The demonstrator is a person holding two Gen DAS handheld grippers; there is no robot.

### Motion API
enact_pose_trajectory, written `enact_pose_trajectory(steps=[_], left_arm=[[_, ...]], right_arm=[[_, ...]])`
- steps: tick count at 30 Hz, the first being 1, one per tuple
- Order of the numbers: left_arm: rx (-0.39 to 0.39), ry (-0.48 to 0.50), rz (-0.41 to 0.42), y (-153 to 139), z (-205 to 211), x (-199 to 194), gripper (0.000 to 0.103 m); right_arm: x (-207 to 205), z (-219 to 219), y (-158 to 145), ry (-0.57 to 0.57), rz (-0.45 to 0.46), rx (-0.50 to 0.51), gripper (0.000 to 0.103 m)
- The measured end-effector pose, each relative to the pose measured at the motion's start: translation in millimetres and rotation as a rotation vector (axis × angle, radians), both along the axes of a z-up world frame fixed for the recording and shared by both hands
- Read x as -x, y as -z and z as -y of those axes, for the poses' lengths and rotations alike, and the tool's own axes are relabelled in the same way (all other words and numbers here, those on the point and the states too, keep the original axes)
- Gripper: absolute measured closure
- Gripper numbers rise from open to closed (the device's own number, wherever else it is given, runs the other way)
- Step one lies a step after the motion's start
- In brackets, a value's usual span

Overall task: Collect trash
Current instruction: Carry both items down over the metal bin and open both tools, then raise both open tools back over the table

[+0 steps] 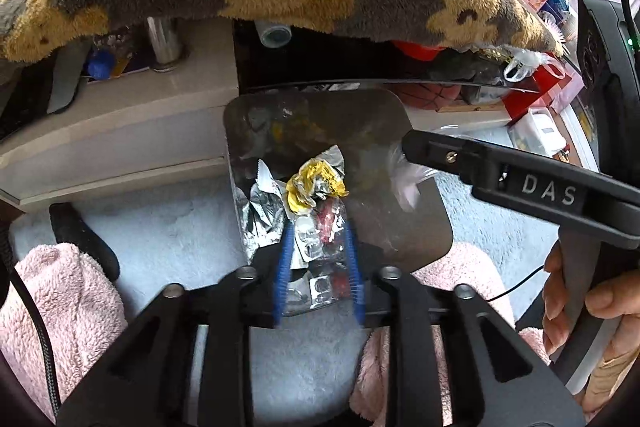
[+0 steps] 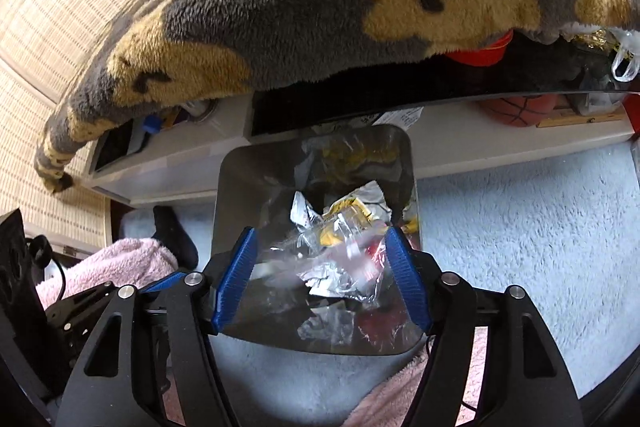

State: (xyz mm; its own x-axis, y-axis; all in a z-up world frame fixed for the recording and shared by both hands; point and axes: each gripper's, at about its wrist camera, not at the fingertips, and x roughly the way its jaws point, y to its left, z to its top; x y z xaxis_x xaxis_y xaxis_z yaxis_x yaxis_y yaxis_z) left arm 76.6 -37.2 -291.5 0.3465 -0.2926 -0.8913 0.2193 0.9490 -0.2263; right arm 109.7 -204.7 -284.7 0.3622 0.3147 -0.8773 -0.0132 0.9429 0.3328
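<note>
Jaws of right gripper (image 2: 324, 267) open, person's hand (image 1: 592, 311) only in left view.

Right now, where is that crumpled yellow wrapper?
The yellow wrapper lies inside the metal bin, on silver foil scraps, centre of the left wrist view.

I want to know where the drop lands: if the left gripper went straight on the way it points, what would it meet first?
Probably the clear wrapper between the left gripper fingers, then the crumpled foil trash in the metal bin below; depth is unclear.
</note>
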Motion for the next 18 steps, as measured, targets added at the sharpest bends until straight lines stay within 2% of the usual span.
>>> enact_pose_trajectory(steps=[5, 10, 18], left_arm=[[0.0, -0.015, 0.027, -13.3, -6.6, 0.2, 0.065], [0.001, -0.037, 0.102, -45.7, -16.5, -6.1, 0.054], [-0.019, -0.076, 0.193, -92.1, -38.6, -44.4, 0.051]], right_arm=[[1.3, 14.5, -17.2, 0.036, 0.047, 0.008, 0.024], [-1.7, 36.3, -47.1, 0.083, 0.118, 0.007, 0.018], [-30.1, 60.6, -93.9, 0.142, 0.23, 0.041, 0.016]])
